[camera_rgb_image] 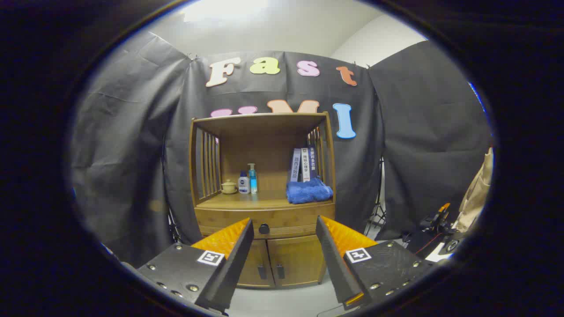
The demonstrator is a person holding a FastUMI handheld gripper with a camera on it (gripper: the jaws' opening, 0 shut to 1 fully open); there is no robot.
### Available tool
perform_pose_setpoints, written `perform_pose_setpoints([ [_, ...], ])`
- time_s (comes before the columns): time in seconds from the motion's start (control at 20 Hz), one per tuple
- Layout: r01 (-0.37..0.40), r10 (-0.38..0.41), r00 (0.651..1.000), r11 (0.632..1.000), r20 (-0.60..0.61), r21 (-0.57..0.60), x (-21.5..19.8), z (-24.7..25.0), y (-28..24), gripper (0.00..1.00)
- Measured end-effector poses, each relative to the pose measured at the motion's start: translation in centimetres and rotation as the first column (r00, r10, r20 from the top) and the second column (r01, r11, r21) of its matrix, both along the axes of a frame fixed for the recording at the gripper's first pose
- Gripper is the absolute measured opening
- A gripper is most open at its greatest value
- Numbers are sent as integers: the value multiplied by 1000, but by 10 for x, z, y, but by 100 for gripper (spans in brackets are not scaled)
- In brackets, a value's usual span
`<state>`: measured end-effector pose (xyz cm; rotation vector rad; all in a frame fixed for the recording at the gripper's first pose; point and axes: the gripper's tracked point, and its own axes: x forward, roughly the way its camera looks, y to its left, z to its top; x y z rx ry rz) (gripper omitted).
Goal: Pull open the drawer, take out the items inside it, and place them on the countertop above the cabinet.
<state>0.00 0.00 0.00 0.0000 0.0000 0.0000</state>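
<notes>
Brown wooden cabinet (264, 211) (black drawer knob (264, 228)), blue towel (309, 192), cream cup (228, 186), blue bottles (248, 179).

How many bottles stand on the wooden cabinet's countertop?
2, side by side left of centre on the countertop: a short white bottle with a dark cap and, right of it, a taller clear blue pump bottle. The gripper, fingers open, is well short of them.

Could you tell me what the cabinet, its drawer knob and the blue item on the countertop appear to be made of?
Cabinet: seemingly wood or bamboo, warm brown, faint sheen. Drawer knob: dark, round, possibly metal or plastic. Blue item: soft, fuzzy cloth, bunched. The hand-held gripper is open, short of the drawer.
</notes>
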Motion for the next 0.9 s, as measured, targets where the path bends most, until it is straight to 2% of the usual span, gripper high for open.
perform_pose_setpoints([
  [0.4, -23, 22, 999, 1000, -39, -17, 59, -18, 24, 85],
  [0.6, -64, 61, 994, 997, -90, -33, 114, -40, 49, 85],
  [0.9, -96, 99, 971, 995, -220, 25, 204, -103, 77, 85],
])
